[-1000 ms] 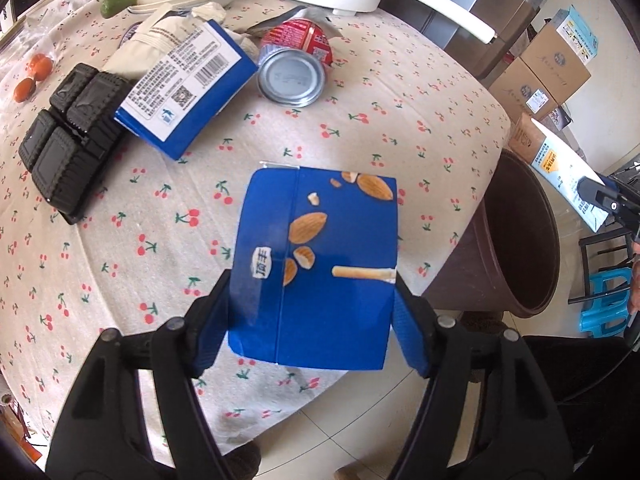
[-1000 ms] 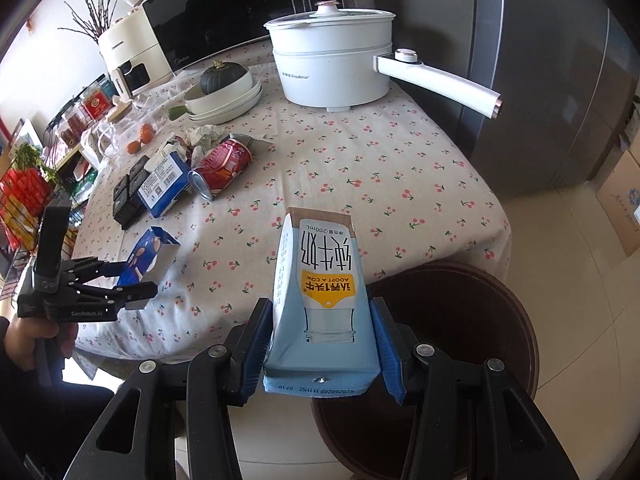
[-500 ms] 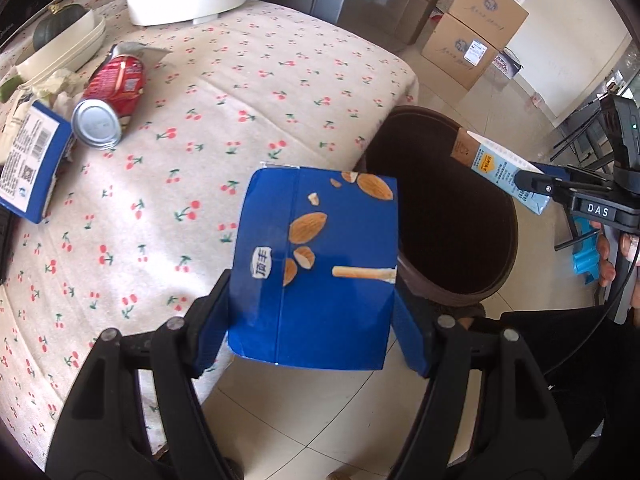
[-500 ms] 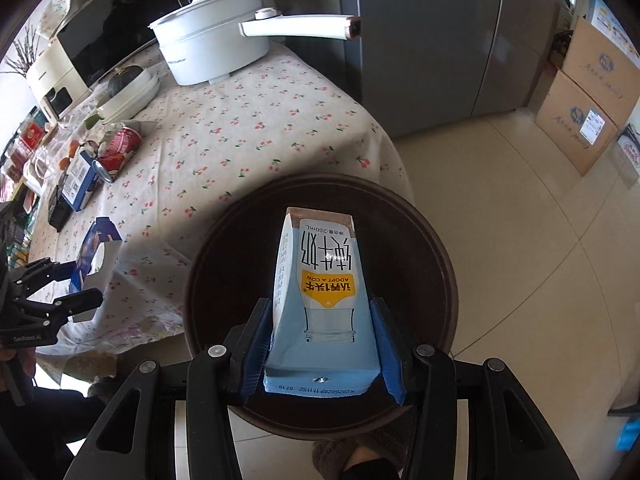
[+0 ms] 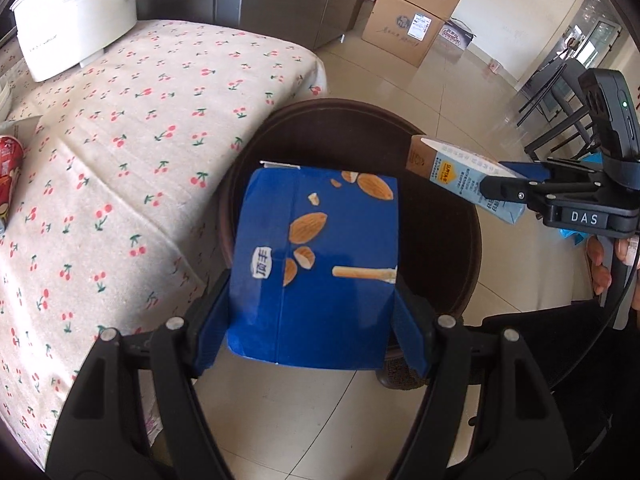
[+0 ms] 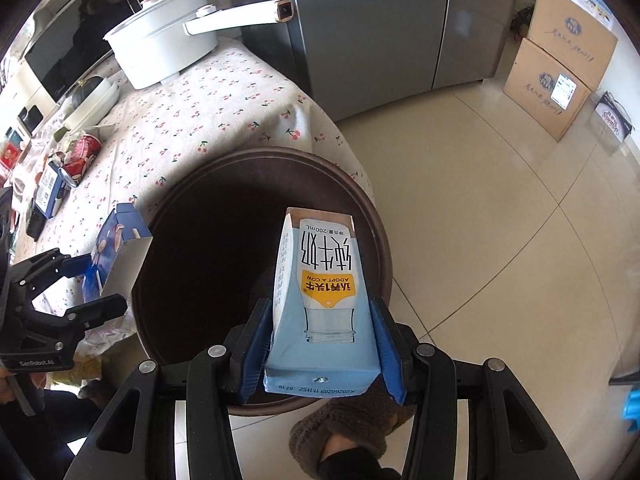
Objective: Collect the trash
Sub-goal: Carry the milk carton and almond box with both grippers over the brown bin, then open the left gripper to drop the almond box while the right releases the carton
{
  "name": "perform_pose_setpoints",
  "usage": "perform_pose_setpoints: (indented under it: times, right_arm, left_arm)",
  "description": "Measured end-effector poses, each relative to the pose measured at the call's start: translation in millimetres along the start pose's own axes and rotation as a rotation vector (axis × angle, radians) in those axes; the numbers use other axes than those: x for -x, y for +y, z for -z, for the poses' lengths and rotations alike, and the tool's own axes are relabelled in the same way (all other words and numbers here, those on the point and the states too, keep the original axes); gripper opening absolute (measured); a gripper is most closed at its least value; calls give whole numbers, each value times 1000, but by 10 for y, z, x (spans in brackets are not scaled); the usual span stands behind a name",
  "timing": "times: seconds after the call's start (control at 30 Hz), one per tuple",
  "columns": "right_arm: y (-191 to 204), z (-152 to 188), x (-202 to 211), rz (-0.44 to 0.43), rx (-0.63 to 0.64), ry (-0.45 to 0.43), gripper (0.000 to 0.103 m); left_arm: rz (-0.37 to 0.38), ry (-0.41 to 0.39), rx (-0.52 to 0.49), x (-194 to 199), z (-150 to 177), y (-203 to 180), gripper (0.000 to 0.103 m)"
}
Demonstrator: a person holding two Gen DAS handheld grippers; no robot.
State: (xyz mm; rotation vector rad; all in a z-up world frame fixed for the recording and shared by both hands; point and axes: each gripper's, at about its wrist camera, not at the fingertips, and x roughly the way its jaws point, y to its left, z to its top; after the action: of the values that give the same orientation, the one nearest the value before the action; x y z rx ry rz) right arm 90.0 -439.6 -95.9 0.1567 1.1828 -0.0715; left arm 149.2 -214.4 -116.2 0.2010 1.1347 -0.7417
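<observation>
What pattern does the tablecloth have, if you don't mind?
Small red cherries on cream tablecloth, clearest in the left wrist view.

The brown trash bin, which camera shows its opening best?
The right wrist view: the brown trash bin shows nearly its whole round rim and dark inside, with only the milk carton in front. In the left wrist view, the blue box covers much of it.

Bright daylight floods in, glare shining off the floor tiles point(image 6: 500, 200). The bin's point(image 6: 376, 232) inside stays deeply shadowed. Fisheye bends the edges, corners go black, focus stays sharp.
</observation>
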Motion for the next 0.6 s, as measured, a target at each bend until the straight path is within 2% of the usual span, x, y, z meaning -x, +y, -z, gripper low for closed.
perform_pose_setpoints:
  times: [0.1, 0.17, 0.27, 0.37, 0.6]
  right_arm:
    - [-75, 18, 1, 7, -10, 6, 50]
    - [-105, 27, 5, 11, -14, 10, 50]
    - [-109, 17, 0, 11, -14, 14, 50]
    - [-62, 1, -9, 8, -2, 14, 50]
    - [98, -35, -147, 17, 38, 50, 50]
  left_arm:
    - [-26, -23, -27, -43, -43, -37, 78]
    - [-58, -35, -33, -47, -56, -43, 93]
    - [-83, -48, -30, 7, -77, -24, 99]
    - [-117, -68, -13, 116, -45, 58, 102]
    - [-196, -87, 71, 392, 91, 443, 102]
